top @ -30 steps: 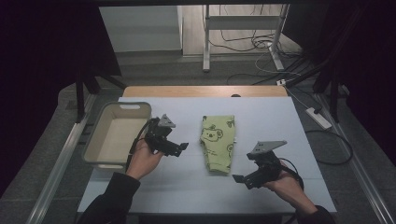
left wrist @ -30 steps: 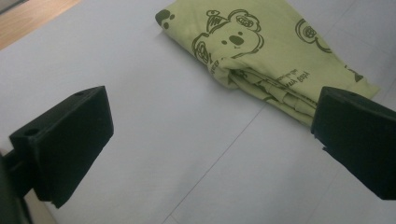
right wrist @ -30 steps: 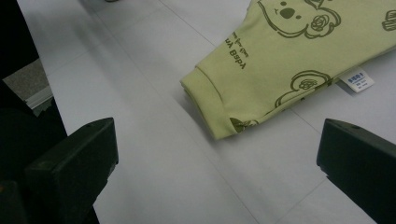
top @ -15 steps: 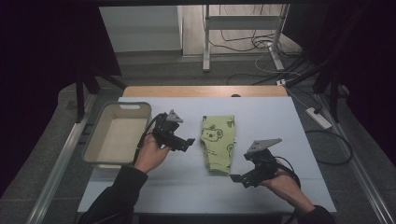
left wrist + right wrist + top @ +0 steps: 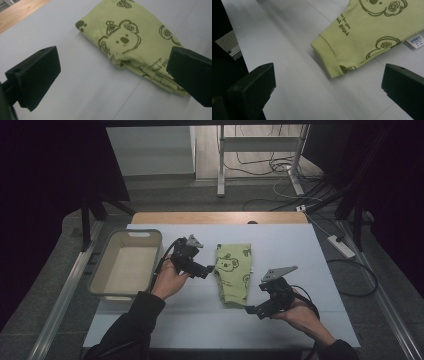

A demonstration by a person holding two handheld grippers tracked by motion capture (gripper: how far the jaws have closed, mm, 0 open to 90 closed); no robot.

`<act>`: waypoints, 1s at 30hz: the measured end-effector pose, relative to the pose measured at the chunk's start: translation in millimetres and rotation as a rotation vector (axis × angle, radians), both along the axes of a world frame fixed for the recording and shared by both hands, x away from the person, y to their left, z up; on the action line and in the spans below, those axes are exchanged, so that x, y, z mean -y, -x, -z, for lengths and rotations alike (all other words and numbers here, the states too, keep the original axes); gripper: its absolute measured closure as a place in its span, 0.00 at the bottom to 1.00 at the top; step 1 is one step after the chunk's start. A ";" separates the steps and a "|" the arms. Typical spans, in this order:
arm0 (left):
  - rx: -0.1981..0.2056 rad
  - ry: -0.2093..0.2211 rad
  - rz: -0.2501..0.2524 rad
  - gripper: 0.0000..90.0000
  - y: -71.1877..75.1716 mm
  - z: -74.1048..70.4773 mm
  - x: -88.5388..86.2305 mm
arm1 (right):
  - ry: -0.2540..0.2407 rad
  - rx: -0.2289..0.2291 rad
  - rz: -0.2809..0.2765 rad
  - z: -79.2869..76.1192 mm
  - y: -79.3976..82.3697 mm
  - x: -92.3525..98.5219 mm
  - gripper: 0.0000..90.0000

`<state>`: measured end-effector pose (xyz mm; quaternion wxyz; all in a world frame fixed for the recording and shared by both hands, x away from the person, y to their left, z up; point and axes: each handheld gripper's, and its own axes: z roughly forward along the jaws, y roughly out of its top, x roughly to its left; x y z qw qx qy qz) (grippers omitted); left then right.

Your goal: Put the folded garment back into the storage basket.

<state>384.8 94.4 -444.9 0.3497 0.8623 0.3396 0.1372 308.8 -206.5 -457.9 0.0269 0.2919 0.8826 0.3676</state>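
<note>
A folded light-green cotton garment printed with dark koala drawings (image 5: 233,272) lies flat mid-counter on the white sheet-covered counter (image 5: 300,245). The left gripper (image 5: 209,270) hovers at its left edge with jaws spread wide, holding nothing. The right gripper (image 5: 251,309), jaws equally wide and empty, sits just off its near corner; a beige plastic tub (image 5: 127,265) stands at the left.

Bare table (image 5: 300,250) surrounds the garment (image 5: 233,272); bin (image 5: 100,282) walls the left.
</note>
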 end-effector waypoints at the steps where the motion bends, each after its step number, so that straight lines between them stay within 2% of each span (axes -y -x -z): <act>1: 0.000 0.002 -0.001 0.00 -1.0 -0.1 0.7 | 0.002 0.000 -0.003 0.1 -0.7 -0.6 0.00; 5: -0.001 -0.007 0.005 0.00 -7.5 0.6 5.4 | -0.003 -0.001 -0.010 1.2 -4.3 -1.8 0.00; 13: 0.007 -0.050 0.012 0.00 -21.2 4.9 17.4 | 0.024 -0.015 -0.017 4.8 -10.9 -6.0 0.00; 19: 0.004 -0.058 0.023 0.00 -30.8 6.1 24.7 | 0.040 -0.008 -0.027 6.8 -14.3 -9.6 0.00; 25: -0.002 -0.047 0.027 0.00 -38.7 8.8 29.5 | 0.052 0.011 -0.035 9.9 -18.7 -14.0 0.00; 30: -0.003 -0.045 0.025 0.00 -45.7 11.0 31.4 | 0.048 0.022 -0.067 12.2 -21.6 -17.5 0.00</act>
